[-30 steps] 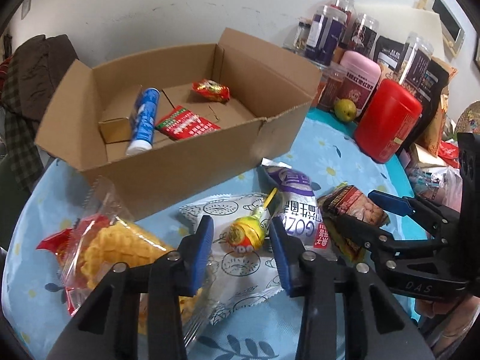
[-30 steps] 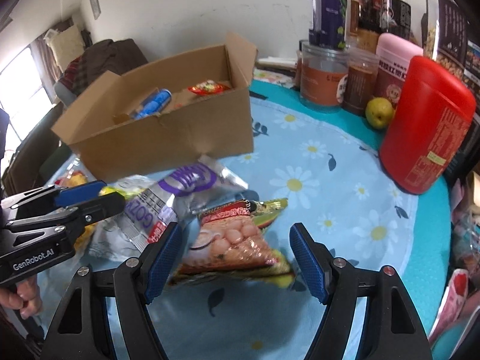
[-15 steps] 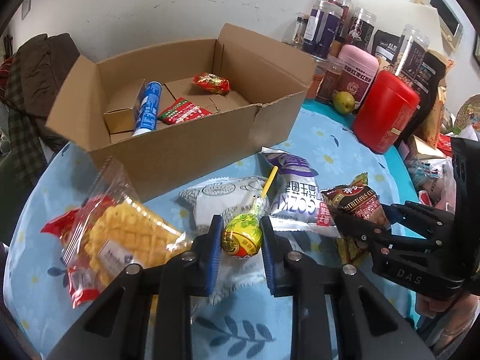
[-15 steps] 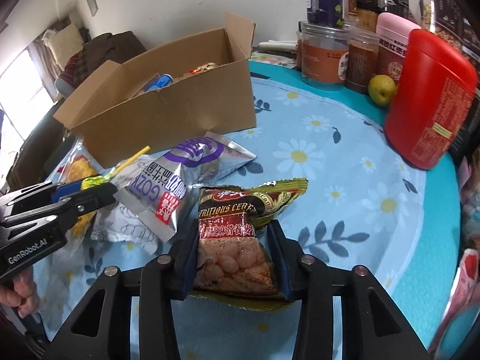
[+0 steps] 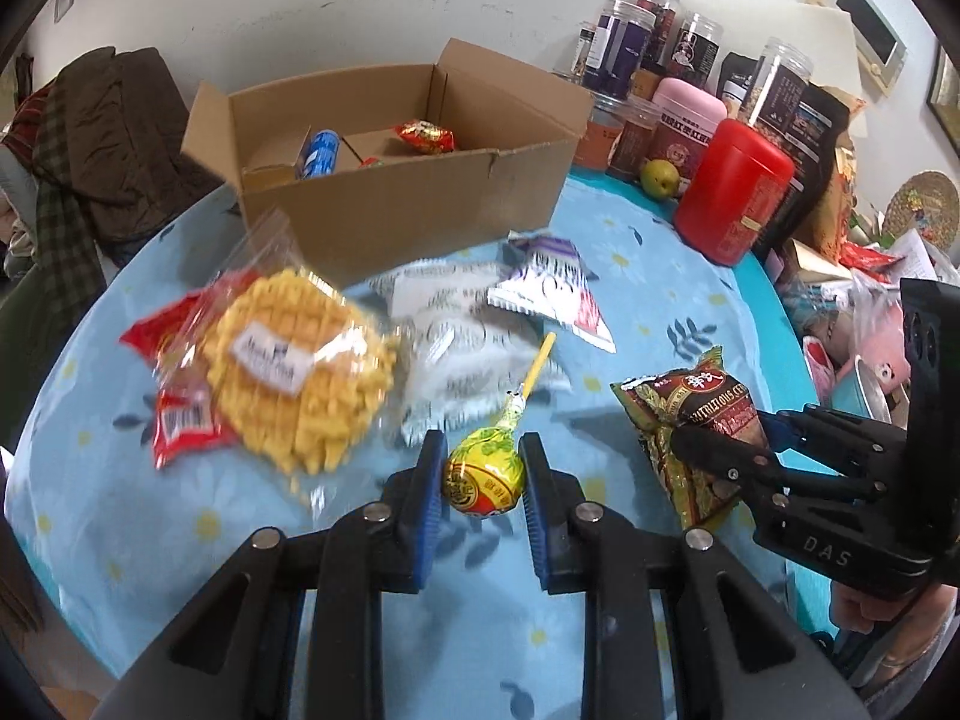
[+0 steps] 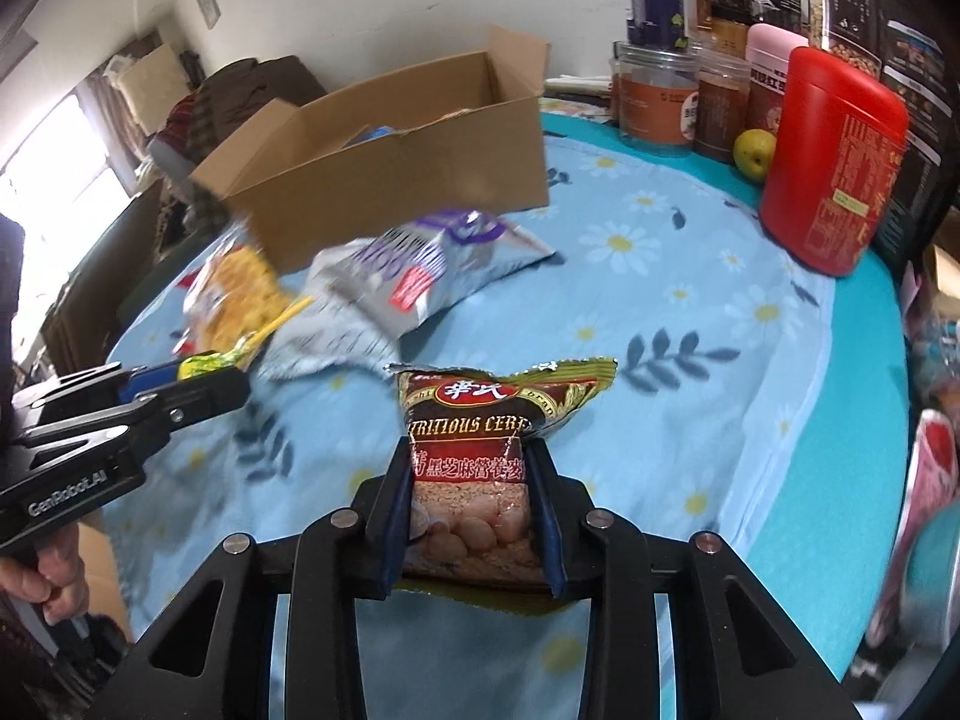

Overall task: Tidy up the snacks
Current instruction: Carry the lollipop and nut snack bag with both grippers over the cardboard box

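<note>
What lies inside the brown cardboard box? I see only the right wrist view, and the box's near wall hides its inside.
Observer: The left wrist view shows a blue tube and a red wrapped snack inside the brown cardboard box.
Operator: Does the left gripper grip the yellow round lollipop?
Observer: Yes, its pads press the wrapped head from both sides.
Operator: Is something under the clear pack of yellow waffles?
Observer: A red flat packet lies partly under it.
</note>
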Available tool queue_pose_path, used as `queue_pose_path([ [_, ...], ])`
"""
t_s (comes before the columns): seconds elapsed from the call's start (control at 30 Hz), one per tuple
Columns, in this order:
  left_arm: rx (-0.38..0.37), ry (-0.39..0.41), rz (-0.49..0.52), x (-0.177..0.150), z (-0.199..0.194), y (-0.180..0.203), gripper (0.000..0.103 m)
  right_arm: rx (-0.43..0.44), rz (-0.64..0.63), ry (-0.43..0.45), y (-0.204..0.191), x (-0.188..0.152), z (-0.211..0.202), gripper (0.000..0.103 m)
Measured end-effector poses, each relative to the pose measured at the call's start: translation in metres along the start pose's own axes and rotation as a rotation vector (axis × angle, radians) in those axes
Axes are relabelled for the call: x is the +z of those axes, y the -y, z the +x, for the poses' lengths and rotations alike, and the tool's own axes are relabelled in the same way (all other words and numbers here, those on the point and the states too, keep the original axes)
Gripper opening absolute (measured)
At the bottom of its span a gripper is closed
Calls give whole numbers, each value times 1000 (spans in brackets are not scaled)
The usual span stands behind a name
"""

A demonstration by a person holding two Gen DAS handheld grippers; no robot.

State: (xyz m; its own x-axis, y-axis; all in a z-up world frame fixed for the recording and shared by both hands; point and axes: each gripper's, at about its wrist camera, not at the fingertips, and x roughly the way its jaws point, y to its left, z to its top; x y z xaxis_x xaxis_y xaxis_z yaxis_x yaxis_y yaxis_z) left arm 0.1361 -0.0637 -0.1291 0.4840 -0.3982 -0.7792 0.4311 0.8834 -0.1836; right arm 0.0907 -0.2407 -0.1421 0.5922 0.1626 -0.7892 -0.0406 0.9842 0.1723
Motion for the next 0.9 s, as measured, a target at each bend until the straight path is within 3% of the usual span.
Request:
queue_pose_path([
  [0.4,-3,-77,-23,-50,-5,-4,24,58,-57,-45,-31,-37,-13,34],
  [0.6,0,-113,-45,-63,0,-9,24,40,-108,-46,-44,-44,-12,37],
  [0.7,9,-105,-29,-65,-1,-6,24,31,-110,-51,-46,-45,-10,38],
  [0.77,18,-101,-19,-66,-1,-4,24,29,-109,-69,-47,-47,-5,44],
  [0.9,23,-90,-8,-67,-2,-5,24,27,-98,-100,-48,-50,4,45],
])
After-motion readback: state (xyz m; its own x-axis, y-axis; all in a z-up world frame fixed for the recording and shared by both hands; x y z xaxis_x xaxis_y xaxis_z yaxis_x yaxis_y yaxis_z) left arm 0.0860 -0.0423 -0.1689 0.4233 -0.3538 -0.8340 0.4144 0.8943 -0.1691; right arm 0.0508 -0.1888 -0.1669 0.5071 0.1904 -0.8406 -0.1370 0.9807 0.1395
